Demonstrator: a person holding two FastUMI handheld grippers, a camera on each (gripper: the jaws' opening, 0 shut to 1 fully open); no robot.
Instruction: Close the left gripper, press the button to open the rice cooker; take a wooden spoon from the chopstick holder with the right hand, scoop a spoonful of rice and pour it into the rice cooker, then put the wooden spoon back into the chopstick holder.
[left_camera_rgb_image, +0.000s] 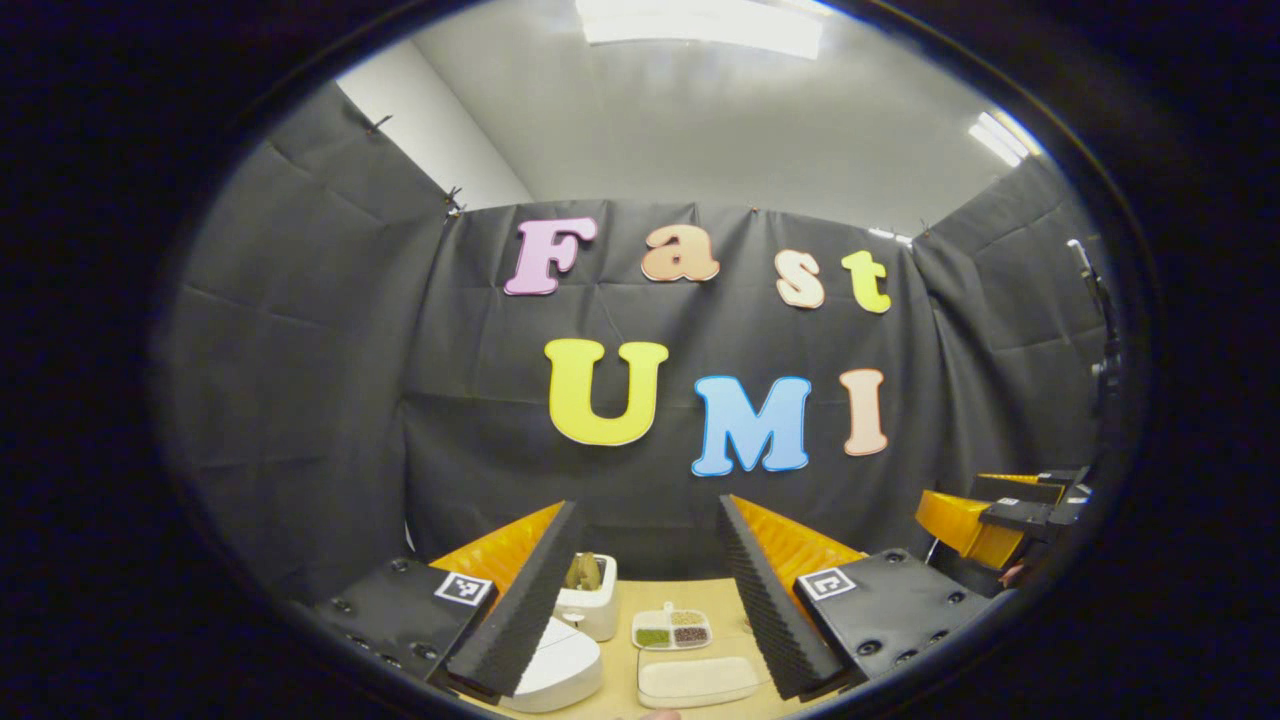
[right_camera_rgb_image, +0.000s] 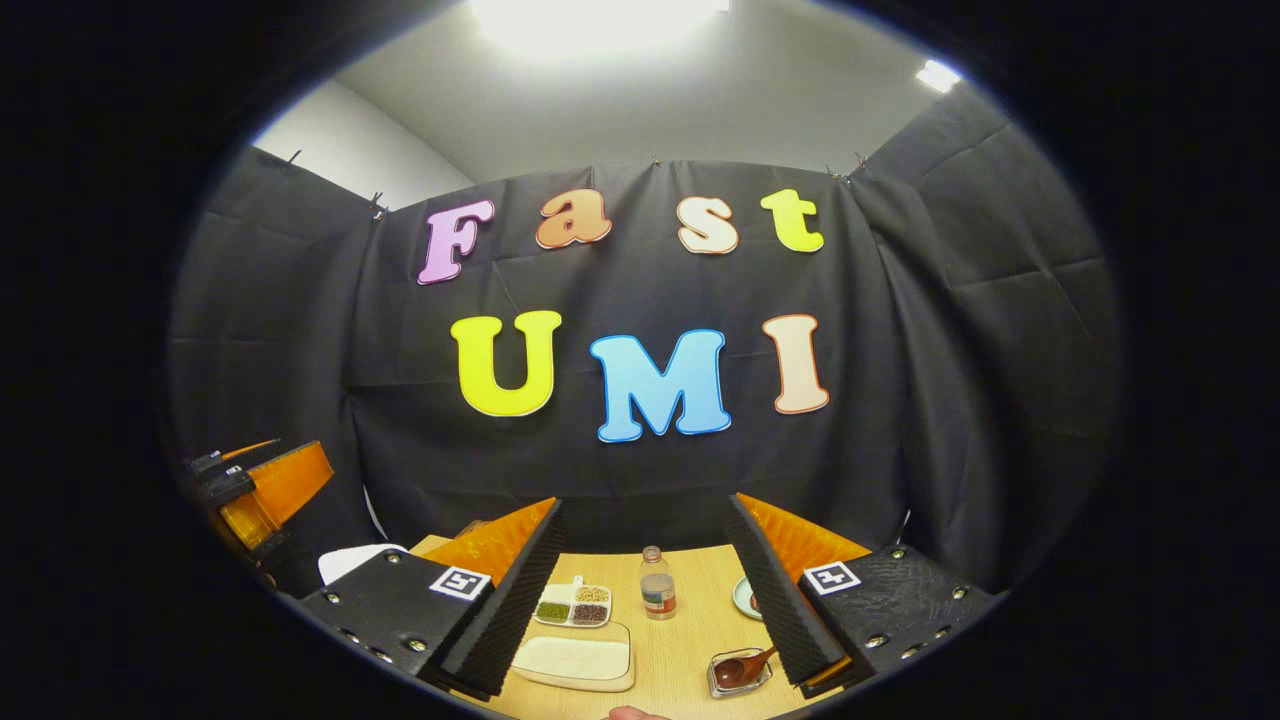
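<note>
Standing upright — spoon (left_camera_rgb_image: 585, 572) in holder (left_camera_rgb_image: 592, 600)

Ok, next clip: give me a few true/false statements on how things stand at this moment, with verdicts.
1. The left tool is open. True.
2. The right tool is shut on a wooden spoon. False: it is open and holds nothing.
3. The rice cooker has its lid raised. False: the lid looks down, the button not yet pressed.
4. The white tray of rice lies on the wooden table nearer the camera than the divided dish of beans. True.
5. The bottle lies on its side. False: it stands upright.
</note>
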